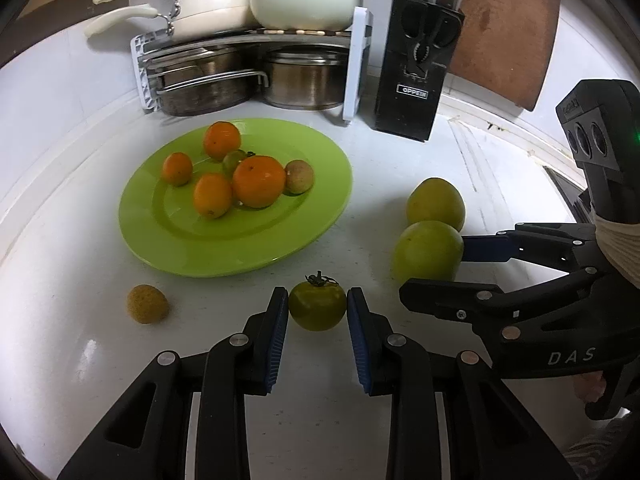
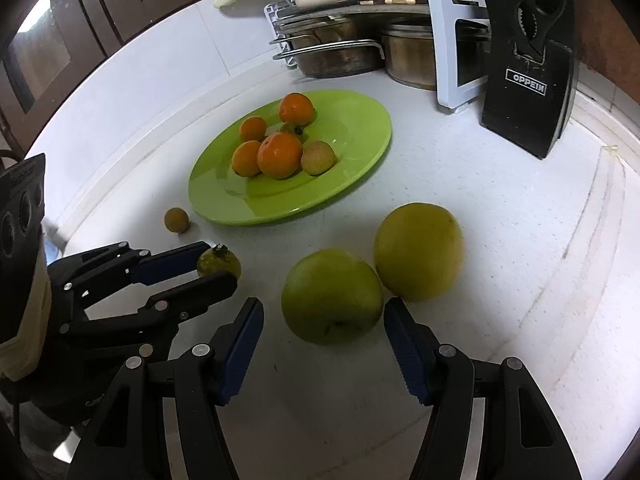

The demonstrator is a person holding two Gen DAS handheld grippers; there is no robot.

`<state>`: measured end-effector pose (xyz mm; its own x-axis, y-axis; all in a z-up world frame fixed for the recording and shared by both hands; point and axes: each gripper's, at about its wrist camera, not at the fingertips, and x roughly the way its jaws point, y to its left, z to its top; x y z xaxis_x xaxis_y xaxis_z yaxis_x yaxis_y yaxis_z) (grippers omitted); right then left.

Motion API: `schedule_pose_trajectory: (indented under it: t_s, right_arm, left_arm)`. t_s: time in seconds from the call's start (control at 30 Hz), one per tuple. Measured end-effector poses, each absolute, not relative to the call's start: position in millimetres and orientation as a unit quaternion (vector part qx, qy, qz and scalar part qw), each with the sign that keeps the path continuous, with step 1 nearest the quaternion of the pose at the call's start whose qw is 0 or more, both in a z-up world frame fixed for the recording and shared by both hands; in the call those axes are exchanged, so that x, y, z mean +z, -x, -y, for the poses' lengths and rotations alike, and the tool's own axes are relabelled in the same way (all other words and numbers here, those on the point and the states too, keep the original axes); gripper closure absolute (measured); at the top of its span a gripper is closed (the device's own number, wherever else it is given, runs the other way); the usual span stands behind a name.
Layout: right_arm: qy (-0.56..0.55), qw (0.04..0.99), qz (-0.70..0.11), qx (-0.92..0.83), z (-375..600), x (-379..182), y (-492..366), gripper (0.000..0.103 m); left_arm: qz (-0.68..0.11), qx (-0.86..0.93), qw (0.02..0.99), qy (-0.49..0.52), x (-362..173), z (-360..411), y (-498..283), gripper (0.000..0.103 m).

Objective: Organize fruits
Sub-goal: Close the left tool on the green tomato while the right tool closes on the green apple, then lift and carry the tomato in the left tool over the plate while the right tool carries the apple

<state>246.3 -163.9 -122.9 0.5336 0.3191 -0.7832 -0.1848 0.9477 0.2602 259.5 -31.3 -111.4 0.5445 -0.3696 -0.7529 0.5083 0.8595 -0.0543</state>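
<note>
On the white counter, just in front of the lime-green plate [image 1: 240, 248] of oranges, the left gripper [image 1: 318, 308] pinches a small green tomato [image 1: 317, 306]. Beside it, the right gripper [image 2: 324, 320] gapes around a green apple [image 2: 332, 296], not touching.

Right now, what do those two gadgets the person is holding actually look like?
Both are black plastic tools. The left gripper and right gripper each have two jointed fingers with silver rivets and ribbed blue pads. White letters "DAS" mark the right one's body, which also carries a black camera block with round lenses and a green light.
</note>
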Motion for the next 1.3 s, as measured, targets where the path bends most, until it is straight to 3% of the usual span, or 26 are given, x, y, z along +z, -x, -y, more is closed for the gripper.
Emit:
schedule_pose_trajectory:
  t_s: [0.13,0.23,1.3]
  right_arm:
    - [-0.075,0.873,-0.461,0.144,164,-124,-249,0.041]
    - [-0.073,0.874,-0.459,0.14,165,-124,-248,0.052]
    - [-0.052,0.893,-0.417,0.162,150,-86,-211,0.052]
  left_arm:
    - [-0.407,-0.249,0.875,-0.084,-112,30,-260,0.073]
    - [-0.407,-0.248,0.875,-0.083,-112,31,-259,0.073]
    - [-0.361,-0.212,0.907,-0.051,-71,6,-220,0.073]
